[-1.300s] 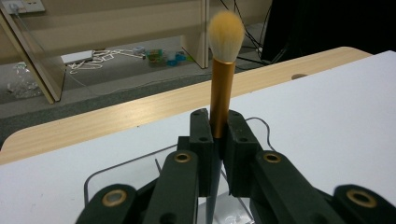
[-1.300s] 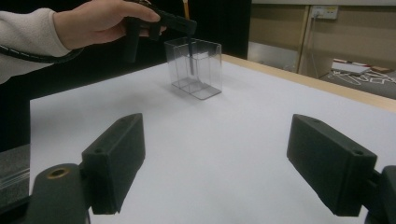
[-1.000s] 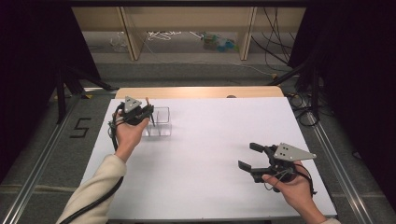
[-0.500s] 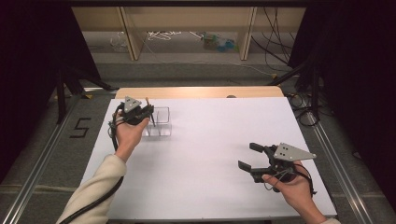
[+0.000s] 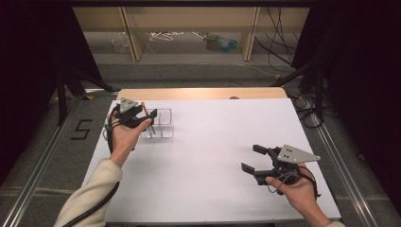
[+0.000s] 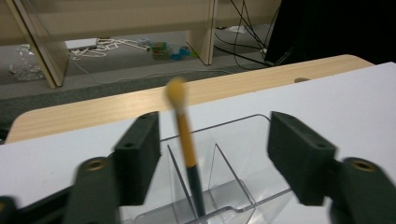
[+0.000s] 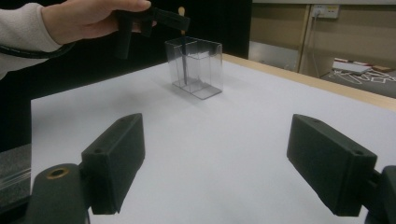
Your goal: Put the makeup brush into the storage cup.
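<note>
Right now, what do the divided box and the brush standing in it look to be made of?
Box: clear, glossy rigid plastic, probably acrylic; the table shows through its walls and dividers, and the edges catch light. Brush: smooth handle, yellow-orange above and dark below, likely painted wood or plastic; its pale yellow tip looks soft, perhaps bristle, though blurred. The left gripper is open around it.

Brush (image 6: 186, 144) upright in clear divided holder (image 6: 243, 140) (bristles up); left gripper (image 6: 219, 154) fingers apart around it.
</note>
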A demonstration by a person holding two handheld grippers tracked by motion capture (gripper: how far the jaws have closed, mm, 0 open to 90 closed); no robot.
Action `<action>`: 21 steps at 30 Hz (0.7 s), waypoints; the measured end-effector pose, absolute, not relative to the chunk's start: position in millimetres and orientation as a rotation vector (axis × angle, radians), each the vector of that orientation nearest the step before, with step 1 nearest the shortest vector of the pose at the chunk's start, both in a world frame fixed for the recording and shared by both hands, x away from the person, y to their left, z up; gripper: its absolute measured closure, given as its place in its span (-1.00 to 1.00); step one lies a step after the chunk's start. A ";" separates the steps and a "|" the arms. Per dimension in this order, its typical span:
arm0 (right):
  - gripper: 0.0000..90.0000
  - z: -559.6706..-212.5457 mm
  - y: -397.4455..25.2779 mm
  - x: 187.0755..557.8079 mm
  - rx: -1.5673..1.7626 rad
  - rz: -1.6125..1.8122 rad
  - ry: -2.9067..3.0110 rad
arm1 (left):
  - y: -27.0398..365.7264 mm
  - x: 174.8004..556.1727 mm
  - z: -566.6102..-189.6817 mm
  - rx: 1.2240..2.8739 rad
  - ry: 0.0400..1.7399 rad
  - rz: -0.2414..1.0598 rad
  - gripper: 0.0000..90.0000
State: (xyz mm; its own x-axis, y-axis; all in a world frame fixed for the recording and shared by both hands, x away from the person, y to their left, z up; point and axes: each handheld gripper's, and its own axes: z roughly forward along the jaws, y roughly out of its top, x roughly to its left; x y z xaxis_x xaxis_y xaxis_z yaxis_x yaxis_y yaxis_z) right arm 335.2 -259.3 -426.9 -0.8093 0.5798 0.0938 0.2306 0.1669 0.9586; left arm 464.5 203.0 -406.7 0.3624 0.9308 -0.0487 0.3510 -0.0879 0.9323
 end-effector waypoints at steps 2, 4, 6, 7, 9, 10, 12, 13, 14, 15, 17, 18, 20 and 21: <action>-0.55 -428.0 -258.5 337.7 0.735 1.707 2.120 | 203.4 461.9 -404.8 1.651 1.153 0.731 -0.47; -0.55 -427.5 -258.2 335.7 0.766 1.713 2.140 | 204.3 459.4 -402.8 1.664 1.130 0.719 -0.52; -0.55 -426.7 -259.5 335.1 0.774 1.693 2.150 | 203.7 456.0 -401.0 1.658 1.124 0.710 -0.56; -0.55 -426.7 -259.8 335.3 0.775 1.696 2.149 | 203.8 454.5 -399.9 1.656 1.115 0.714 -0.57; -0.55 -426.2 -261.5 336.9 0.746 1.680 2.144 | 204.6 451.3 -398.3 1.652 1.100 0.711 -0.59; -0.55 -426.3 -261.4 336.8 0.749 1.677 2.141 | 204.7 449.0 -397.7 1.645 1.101 0.708 -0.60; -0.55 -427.3 -260.1 337.4 0.745 1.710 2.118 | 206.2 445.7 -397.1 1.653 1.066 0.708 -0.60; -0.56 -427.3 -260.1 337.4 0.745 1.710 2.119 | 206.9 443.8 -397.2 1.657 1.062 0.708 -0.60; -0.56 -426.5 -261.1 336.6 0.752 1.687 2.133 | 207.3 441.9 -397.8 1.653 1.060 0.700 -0.60; -0.56 -425.8 -261.4 335.4 0.771 1.679 2.160 | 207.9 440.3 -398.4 1.647 1.056 0.698 -0.60; -0.56 -425.7 -260.8 334.7 0.779 1.680 2.168 | 209.6 436.5 -399.2 1.641 1.049 0.694 -0.60; -0.56 -425.3 -261.0 334.4 0.779 1.676 2.173 | 211.1 434.6 -399.1 1.648 1.038 0.700 -0.60; -0.57 -425.1 -260.8 334.3 0.781 1.676 2.172 | 212.3 430.5 -399.6 1.641 1.029 0.695 -0.60; -0.58 -425.1 -260.8 334.3 0.780 1.677 2.171 | 213.0 428.5 -399.7 1.642 1.021 0.696 -0.60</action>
State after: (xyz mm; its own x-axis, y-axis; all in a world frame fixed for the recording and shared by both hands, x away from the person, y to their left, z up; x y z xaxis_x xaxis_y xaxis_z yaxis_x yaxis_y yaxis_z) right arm 334.3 -260.8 -425.1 -0.8120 0.5755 0.0976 0.2399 0.1766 0.9546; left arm 428.5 213.0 -399.7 0.4700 0.8816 -0.0431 0.2823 -0.1039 0.9537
